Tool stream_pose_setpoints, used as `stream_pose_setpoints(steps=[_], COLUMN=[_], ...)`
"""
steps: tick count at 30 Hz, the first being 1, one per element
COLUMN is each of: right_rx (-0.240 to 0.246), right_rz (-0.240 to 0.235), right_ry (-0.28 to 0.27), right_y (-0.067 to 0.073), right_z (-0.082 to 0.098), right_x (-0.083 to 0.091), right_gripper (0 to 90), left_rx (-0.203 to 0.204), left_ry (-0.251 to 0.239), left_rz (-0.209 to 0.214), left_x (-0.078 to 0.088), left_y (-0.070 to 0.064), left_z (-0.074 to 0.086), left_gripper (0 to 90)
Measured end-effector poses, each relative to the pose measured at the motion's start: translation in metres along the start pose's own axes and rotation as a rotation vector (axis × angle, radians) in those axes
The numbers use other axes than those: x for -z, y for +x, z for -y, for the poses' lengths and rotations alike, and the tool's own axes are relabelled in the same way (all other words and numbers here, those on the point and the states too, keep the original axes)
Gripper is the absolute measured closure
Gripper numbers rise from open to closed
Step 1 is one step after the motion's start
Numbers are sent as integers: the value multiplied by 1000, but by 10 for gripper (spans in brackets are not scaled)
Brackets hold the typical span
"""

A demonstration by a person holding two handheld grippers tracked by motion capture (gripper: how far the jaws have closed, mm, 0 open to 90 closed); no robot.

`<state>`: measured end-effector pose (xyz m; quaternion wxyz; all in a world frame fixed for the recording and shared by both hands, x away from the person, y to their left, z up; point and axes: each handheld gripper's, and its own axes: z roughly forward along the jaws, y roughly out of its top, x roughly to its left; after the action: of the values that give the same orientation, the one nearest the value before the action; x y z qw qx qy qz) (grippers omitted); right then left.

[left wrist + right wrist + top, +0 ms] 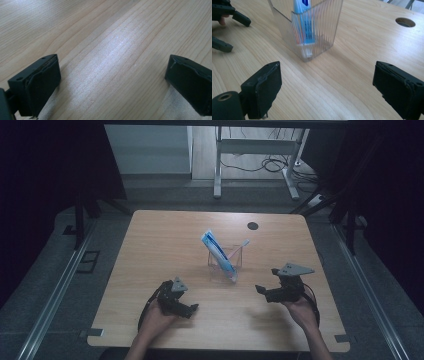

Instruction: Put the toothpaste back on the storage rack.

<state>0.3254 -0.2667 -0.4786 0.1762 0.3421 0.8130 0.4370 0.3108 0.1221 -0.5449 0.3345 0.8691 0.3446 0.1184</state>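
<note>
Between the wide-apart jaws of the left gripper (176,301) lies only bare wood of the table (150,245), and it grips nothing; the right gripper (272,282) is likewise spread wide and empty, held just above the tabletop. Ahead of the right gripper, near but not touching, stands a clear ribbed holder (322,27) with a blue toothpaste tube (303,22) leaning in it and a toothbrush (239,247) beside that; the holder sits between the two grippers, farther out
</note>
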Motion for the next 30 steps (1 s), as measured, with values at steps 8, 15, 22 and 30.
stream_pose_setpoints(steps=[8,15,22,30], right_rx=[-19,-37,-45,-56], right_rz=[8,13,11,7], right_ry=[21,38,44,63], right_y=[-4,-7,-8,-11], right_z=[14,28,36,49], right_x=[1,1,-1,-9], right_gripper=[87,88,90,92], left_rx=[1,3,2,2], left_ry=[-1,0,0,0], left_rz=[0,0,0,0], left_x=[0,0,0,0], left_y=[0,0,0,0], left_z=[0,0,0,0], left_gripper=[2,2,2,2])
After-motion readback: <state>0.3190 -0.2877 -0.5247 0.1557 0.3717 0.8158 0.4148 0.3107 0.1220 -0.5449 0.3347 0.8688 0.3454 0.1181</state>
